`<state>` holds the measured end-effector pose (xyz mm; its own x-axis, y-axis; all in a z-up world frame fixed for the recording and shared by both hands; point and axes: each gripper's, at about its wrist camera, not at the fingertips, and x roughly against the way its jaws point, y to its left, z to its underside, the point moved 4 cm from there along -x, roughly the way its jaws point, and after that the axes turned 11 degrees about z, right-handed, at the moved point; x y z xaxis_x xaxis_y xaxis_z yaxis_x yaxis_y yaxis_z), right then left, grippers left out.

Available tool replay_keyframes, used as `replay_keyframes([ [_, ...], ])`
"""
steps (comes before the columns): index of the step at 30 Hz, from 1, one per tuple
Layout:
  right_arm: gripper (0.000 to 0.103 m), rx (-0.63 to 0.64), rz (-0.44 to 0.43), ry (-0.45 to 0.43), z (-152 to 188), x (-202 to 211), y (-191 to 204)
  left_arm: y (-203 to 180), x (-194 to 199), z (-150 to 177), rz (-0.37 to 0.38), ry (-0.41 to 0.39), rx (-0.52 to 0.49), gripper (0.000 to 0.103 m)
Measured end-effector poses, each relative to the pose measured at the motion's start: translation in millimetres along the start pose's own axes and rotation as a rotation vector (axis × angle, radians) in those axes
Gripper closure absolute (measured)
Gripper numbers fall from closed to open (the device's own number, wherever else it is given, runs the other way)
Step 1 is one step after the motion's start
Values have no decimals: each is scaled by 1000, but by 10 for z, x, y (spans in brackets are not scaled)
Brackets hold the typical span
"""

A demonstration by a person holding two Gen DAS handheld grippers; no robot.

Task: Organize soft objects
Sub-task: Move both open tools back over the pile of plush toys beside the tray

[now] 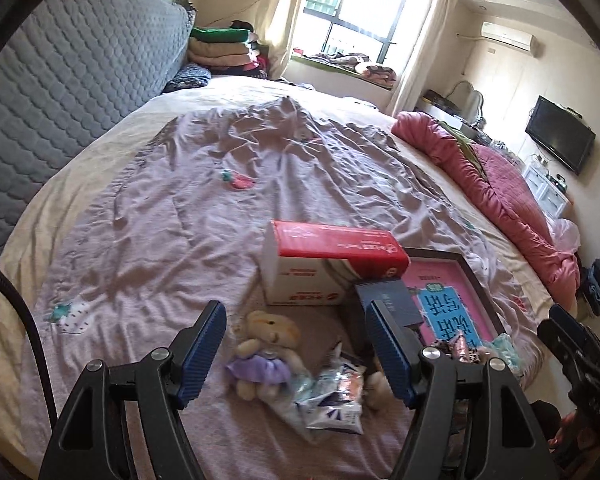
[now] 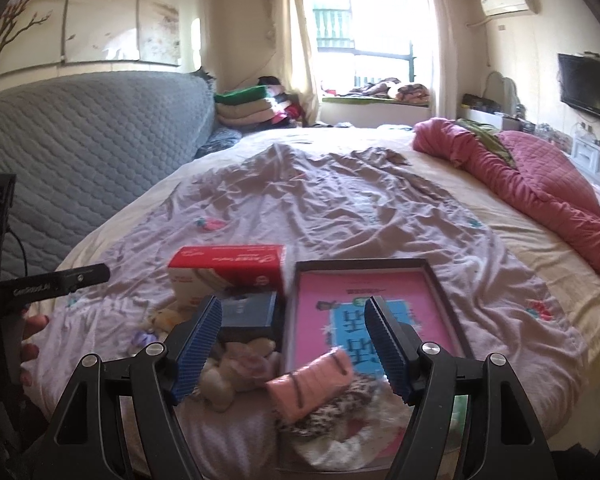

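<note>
Your left gripper (image 1: 296,344) hangs above the near edge of the bed (image 1: 100,152) with its jaws spread wide and nothing between the pads; it tilts downward so that the small plush bear in the lilac dress (image 1: 266,350) falls in the gap between the fingers, apparently the nearest soft thing to collect; just to the bear's right lies a heap of crinkled sachets (image 1: 332,396), touching its feet. Your right gripper (image 2: 294,350) is likewise wide and empty; it points down over a second cluster, where a pale plush toy (image 2: 232,372) lies beside a pink pouch (image 2: 314,380), which rests on a leopard-print cloth item (image 2: 340,408); what that cloth item is cannot be told. Behind both clusters stand the rigid things: a red-and-white carton (image 1: 328,264) lying on its side, a small dark blue box (image 2: 246,314) against it, and a dark-rimmed tray (image 2: 440,300) with a pink and blue booklet (image 2: 360,320) flat inside; the pouch overlaps the tray's near edge. The tray, open and shallow, looks like the intended receptacle, though that is a judgement; the soft items lie scattered on the wrinkled mauve sheet (image 1: 228,128) in front of it; none yet appears sorted. Both grippers seem poised to choose, not yet to grasp.
</note>
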<state>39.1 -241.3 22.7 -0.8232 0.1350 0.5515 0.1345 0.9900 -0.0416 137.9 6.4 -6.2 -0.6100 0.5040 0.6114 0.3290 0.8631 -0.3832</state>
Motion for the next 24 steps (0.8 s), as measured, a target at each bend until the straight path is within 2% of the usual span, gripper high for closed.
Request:
replay_keyframes([
  [12, 28, 102, -105, 46, 137, -54, 571, 327, -18, 66, -35, 24, 66, 31],
  [24, 28, 256, -83, 148, 510, -306, 905, 395, -116, 131, -43, 61, 81, 31],
])
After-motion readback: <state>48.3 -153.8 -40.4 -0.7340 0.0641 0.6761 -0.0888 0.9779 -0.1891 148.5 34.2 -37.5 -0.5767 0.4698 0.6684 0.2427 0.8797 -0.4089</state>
